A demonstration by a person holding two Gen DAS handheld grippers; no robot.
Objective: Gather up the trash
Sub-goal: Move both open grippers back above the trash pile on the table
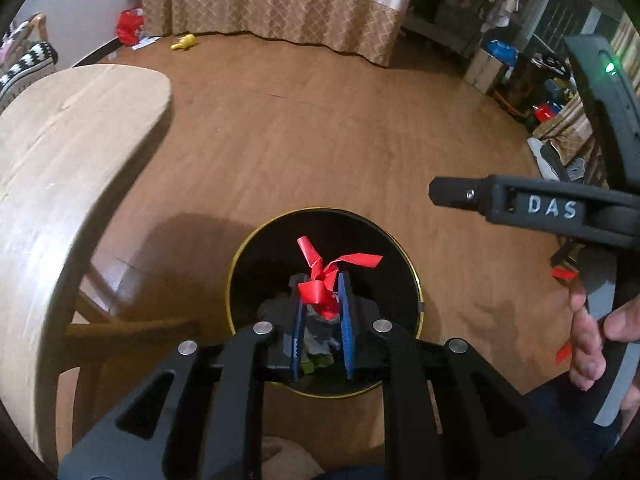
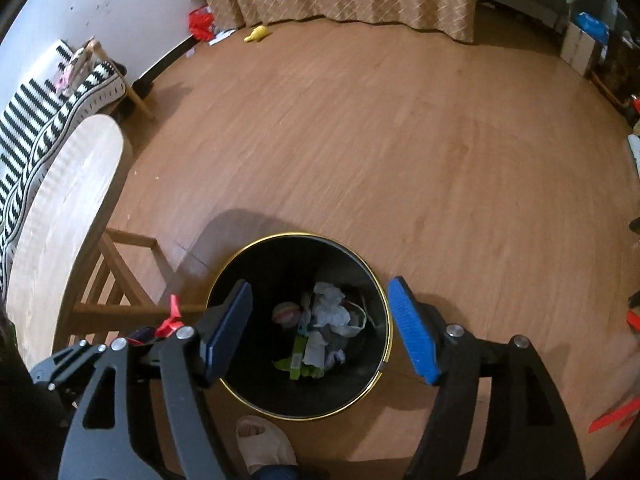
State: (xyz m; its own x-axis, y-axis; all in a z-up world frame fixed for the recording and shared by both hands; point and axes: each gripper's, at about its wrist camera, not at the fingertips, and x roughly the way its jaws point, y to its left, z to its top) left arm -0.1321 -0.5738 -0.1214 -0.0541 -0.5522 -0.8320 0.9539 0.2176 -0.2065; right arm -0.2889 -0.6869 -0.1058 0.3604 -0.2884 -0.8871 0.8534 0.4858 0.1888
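Note:
My left gripper (image 1: 322, 286) is shut on a crumpled red ribbon (image 1: 320, 280) and holds it over the open mouth of a black trash bin with a gold rim (image 1: 236, 268). The ribbon also shows in the right wrist view (image 2: 172, 318), left of the bin (image 2: 240, 264). My right gripper (image 2: 320, 300) is open and empty above the bin, with blue pads (image 2: 412, 332) wide apart. Crumpled paper and wrappers (image 2: 328, 312) lie inside the bin. The right gripper body (image 1: 520, 204) shows at the right of the left wrist view.
A light wooden table (image 1: 60, 184) stands left of the bin, its legs (image 2: 120, 280) close by. Red scraps (image 2: 612, 416) lie on the floor at the right. A yellow object (image 2: 256, 34) and a red bag (image 2: 200, 22) lie by the curtain. Clutter lines the right wall.

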